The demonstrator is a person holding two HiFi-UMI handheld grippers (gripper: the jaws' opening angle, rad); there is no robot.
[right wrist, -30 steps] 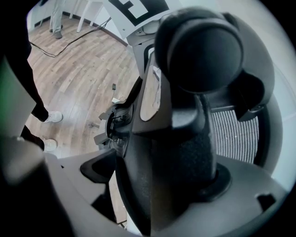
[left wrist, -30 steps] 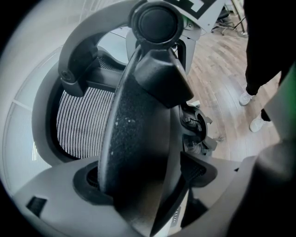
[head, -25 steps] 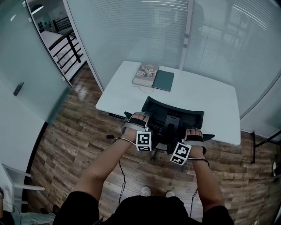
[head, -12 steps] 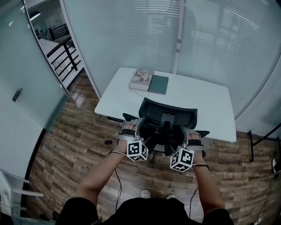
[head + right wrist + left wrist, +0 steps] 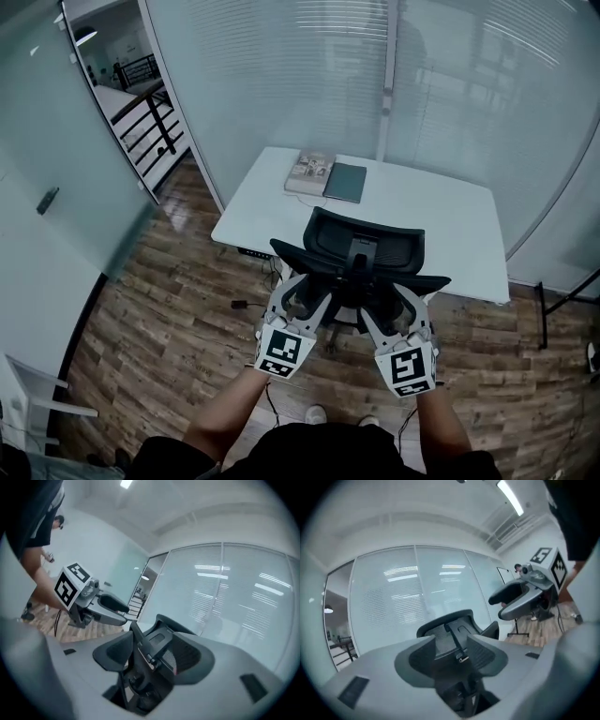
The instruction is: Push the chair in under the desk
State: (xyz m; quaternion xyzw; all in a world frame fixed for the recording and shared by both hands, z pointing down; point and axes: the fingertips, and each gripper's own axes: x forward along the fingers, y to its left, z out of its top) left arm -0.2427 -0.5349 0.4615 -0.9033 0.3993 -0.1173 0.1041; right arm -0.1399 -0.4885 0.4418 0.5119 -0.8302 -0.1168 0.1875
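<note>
A black mesh-backed office chair [image 5: 364, 251] stands against the near edge of the white desk [image 5: 450, 234], its back toward me. Both grippers hover just behind the chair's back, apart from it. In the head view my left gripper [image 5: 307, 292] is at the chair's left side and my right gripper [image 5: 394, 305] at its right side. The jaws of both have just been closing, with nothing held between them. The left gripper view shows the chair back [image 5: 450, 634] beyond the left gripper [image 5: 454, 660], still with a gap. The right gripper [image 5: 154, 660] likewise frames the chair [image 5: 161, 648].
A book [image 5: 311, 172] and a dark notebook [image 5: 345, 182] lie at the desk's far edge. Glass partitions stand behind and left of the desk. A cable [image 5: 246, 305] lies on the wood floor at the left. A black stand [image 5: 562, 300] is at the right.
Both grippers have lifted off the chair's sides, drawn back toward me and rolled so the marker cubes face up. Their jaws have narrowed. The chair stays at the desk.
</note>
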